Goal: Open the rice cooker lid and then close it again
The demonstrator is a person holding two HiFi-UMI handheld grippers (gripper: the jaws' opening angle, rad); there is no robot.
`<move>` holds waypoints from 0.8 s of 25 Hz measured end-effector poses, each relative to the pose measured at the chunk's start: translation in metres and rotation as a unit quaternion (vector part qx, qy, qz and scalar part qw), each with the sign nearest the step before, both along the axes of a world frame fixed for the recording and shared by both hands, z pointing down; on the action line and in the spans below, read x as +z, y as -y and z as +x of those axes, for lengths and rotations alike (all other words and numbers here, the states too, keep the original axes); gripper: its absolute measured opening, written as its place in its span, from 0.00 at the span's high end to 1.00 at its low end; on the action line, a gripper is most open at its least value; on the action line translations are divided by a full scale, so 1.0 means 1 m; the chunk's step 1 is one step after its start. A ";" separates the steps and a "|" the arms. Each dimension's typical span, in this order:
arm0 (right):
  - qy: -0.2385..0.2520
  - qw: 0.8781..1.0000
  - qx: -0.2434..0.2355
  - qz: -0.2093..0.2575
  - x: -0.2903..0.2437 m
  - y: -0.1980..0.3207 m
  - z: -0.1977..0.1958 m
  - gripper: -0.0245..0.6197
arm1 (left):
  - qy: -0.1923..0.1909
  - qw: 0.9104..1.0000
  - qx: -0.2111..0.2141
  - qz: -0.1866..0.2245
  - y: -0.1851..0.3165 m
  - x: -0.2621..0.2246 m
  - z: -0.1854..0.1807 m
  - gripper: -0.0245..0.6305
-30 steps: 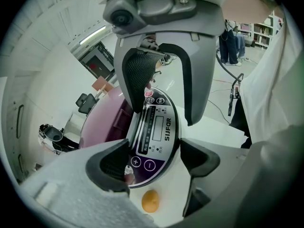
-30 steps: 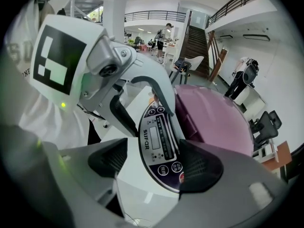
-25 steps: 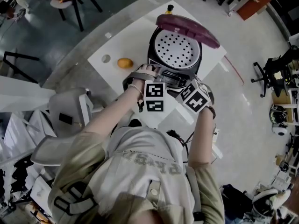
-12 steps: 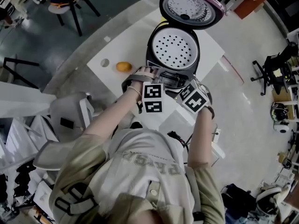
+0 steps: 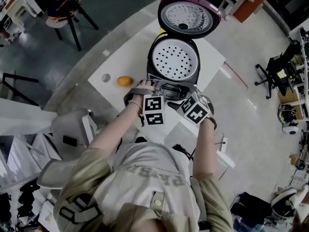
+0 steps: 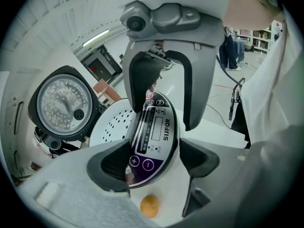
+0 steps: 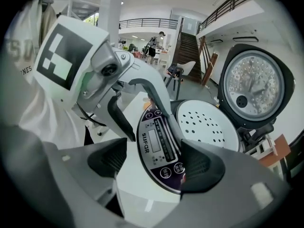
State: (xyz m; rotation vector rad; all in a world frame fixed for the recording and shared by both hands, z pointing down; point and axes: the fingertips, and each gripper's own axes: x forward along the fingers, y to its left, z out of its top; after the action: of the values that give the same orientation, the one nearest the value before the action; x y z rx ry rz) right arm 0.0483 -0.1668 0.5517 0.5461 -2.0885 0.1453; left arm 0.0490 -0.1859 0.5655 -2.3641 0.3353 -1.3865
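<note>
The black rice cooker [image 5: 173, 62] stands on the white table [image 5: 133, 57]. Its purple-rimmed lid [image 5: 186, 16] is upright and fully open behind the white perforated inner tray [image 5: 174, 59]. Both grippers sit at the cooker's front, their marker cubes [image 5: 154, 111] side by side. My left gripper [image 6: 154, 160] is open, its jaws straddling the purple control panel [image 6: 152, 137] without clamping it. My right gripper [image 7: 154, 163] is open too, either side of the same panel [image 7: 159, 148]. The open lid [image 7: 259, 91] and the tray [image 7: 206, 125] show beyond it. Nothing is held.
An orange fruit [image 5: 125, 80] lies on the table left of the cooker, also below the panel as the fruit [image 6: 149, 205]. A round hole [image 5: 105, 77] marks the table further left. Chairs [image 5: 70, 8] and office gear surround the table.
The lid has swung up from a half-raised tilt to fully upright, baring the perforated tray. Both grippers have stayed at the cooker's front.
</note>
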 end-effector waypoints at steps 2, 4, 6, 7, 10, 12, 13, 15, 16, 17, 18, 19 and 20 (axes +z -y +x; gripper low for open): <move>0.010 1.000 0.005 0.012 0.001 0.000 -0.001 0.43 | -0.020 1.000 -0.003 -0.007 0.000 -0.001 0.000 0.44; 0.021 0.999 0.012 0.026 0.001 0.001 -0.001 0.43 | -0.040 0.999 -0.004 -0.020 0.000 -0.003 0.000 0.44; 0.023 0.999 0.022 0.044 0.003 0.003 -0.001 0.43 | -0.051 0.998 0.000 -0.024 0.000 -0.003 0.000 0.44; 0.020 0.998 0.027 0.052 0.004 0.004 0.000 0.43 | -0.053 0.998 0.003 -0.022 0.000 -0.003 0.000 0.44; 0.011 0.997 0.041 0.066 0.007 0.004 -0.001 0.43 | -0.055 0.998 0.015 -0.011 -0.001 -0.003 -0.001 0.44; 0.017 0.996 0.053 0.072 0.007 0.004 -0.003 0.43 | -0.056 0.998 0.022 -0.004 -0.001 -0.004 -0.003 0.44; 0.025 0.995 0.062 0.075 0.006 0.005 -0.004 0.43 | -0.060 0.998 0.022 0.003 0.000 -0.006 -0.005 0.44; 0.045 0.993 0.080 0.080 0.004 0.007 -0.005 0.43 | -0.076 0.997 0.019 0.013 0.001 -0.010 -0.009 0.44; 0.054 0.991 0.088 0.081 0.003 0.007 -0.006 0.43 | -0.086 0.996 0.016 0.015 0.002 -0.012 -0.011 0.44; 0.061 0.990 0.095 0.082 0.002 0.009 -0.006 0.43 | -0.097 0.995 0.012 0.014 0.003 -0.013 -0.014 0.44; 0.068 0.989 0.101 0.083 0.001 0.010 -0.006 0.42 | -0.107 0.994 0.008 0.012 0.004 -0.015 -0.016 0.44; 0.075 0.988 0.106 0.085 0.000 0.011 -0.006 0.42 | -0.118 0.993 0.004 0.009 0.005 -0.017 -0.018 0.44; 0.084 0.986 0.112 0.088 -0.001 0.012 -0.006 0.42 | -0.129 0.992 -0.001 0.005 0.005 -0.019 -0.021 0.44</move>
State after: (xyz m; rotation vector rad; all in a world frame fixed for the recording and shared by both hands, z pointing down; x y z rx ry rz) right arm 0.0426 -0.1787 0.5506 0.9041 -2.2116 0.1412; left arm 0.0278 -0.1911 0.5469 -2.5382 0.4121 -1.0774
